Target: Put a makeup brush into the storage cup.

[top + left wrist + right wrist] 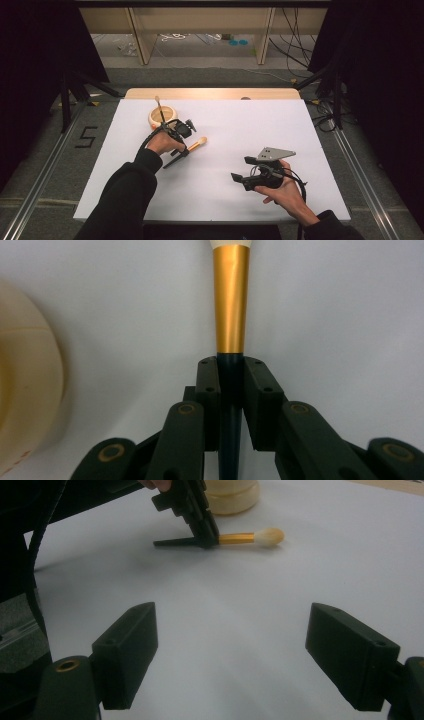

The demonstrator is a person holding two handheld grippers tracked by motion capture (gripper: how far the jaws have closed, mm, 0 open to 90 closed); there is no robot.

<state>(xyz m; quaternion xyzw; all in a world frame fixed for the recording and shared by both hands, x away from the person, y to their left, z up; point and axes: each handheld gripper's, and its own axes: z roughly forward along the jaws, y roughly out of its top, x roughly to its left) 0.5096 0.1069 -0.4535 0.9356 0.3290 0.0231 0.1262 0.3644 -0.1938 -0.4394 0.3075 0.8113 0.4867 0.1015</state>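
Makeup brush with a dark tapered handle, a gold metal ferrule and a pale bristle tip (196, 145) lies on the large white sheet covering the wooden table (225, 165), just in front of the round cream-coloured bowl (163, 117), from which a second thin brush with a dark handle (159, 108) stands up at a slant. In the left gripper view the bowl (25, 390) is cut off at the frame's left edge, and the brush's bristle tip is cut off at the top, so only the gold ferrule (231, 300) and part of the dark handle can be seen. In the high view the person's left hand covers much of the left gripper (181, 145), and where the handle meets the sheet is hard to make out. The left gripper (231, 371) has its two black pads closed tight on the dark handle just behind the ferrule, one pad on each side, with the handle's tail running back between the linkages. The right gripper view shows the same grip from the side, the handle end poking out behind the left gripper (206, 539). The right gripper (240, 176) is held in the person's right hand near the sheet's front right, well apart from the brush; its jaws (250, 655) stand wide apart with nothing between them.
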